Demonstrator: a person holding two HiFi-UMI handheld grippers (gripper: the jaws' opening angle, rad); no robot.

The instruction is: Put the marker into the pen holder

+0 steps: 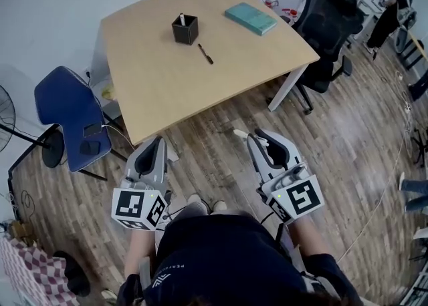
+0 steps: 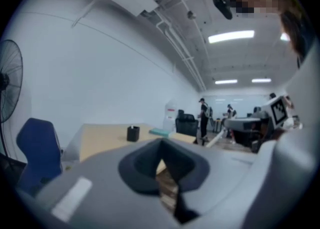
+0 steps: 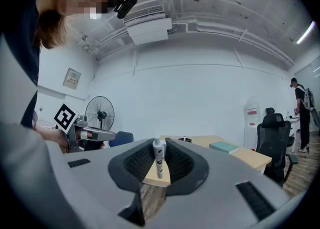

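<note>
Table [image 1: 154, 77] of pale wood stood well ahead of both grippers, with a blue chair [image 1: 67, 114] at its left side and a black office chair [image 1: 328, 24] at its right. The right gripper [image 3: 159, 145] was clamped at a narrow gap on a white marker [image 3: 159, 157], which stood upright between the ribbed pads with its capped end rising just above them. The left gripper [image 2: 161, 148] had its fingers drawn close together with nothing between them. Both were held low over the wooden floor, near the person's body and well apart from the table. On the tabletop lay a teal book [image 1: 251, 18], and to its left stood the black square pen holder [image 1: 185, 29] with a white-tipped item in it. A dark pen [image 1: 205, 53] lay just beside the holder.
</note>
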